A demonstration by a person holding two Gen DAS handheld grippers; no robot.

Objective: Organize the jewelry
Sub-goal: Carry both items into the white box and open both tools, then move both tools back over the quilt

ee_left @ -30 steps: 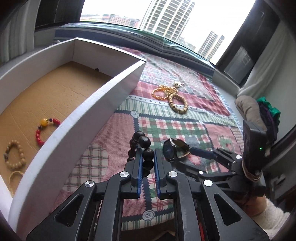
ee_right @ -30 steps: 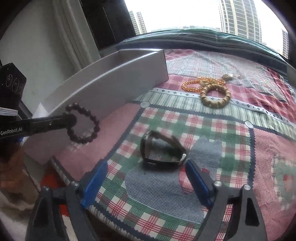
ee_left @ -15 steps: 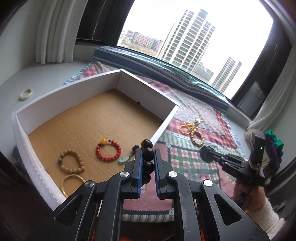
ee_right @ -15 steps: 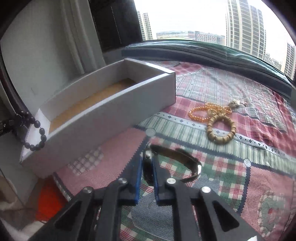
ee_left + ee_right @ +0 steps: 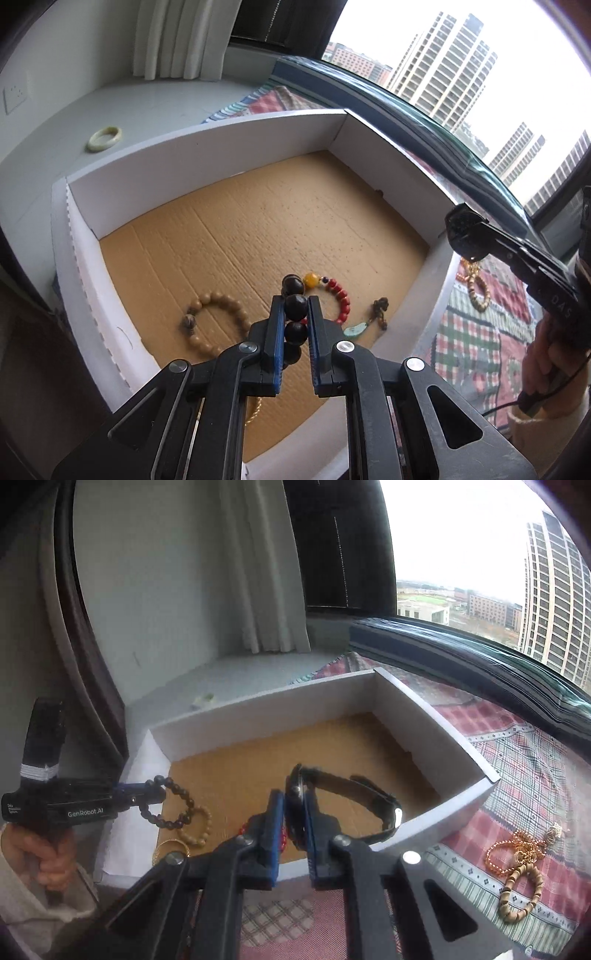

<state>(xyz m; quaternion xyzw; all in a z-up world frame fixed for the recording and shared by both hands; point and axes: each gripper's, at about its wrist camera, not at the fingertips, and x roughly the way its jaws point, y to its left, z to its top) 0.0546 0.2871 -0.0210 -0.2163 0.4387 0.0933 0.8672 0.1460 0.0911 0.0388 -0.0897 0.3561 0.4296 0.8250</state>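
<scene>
The gold bangle [image 5: 255,408] sits mostly hidden behind the left tool [image 5: 295,317].

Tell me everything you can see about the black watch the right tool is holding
The watch is black, with a round case and a dark strap that curves into an open loop ending in a small silvery buckle. The right tool is shut on the case, holding it on edge, with the strap sticking out to the right. It hangs above the near wall of the white box, touching nothing but the tool's blue pads. In the left view only its dark case shows.
</scene>
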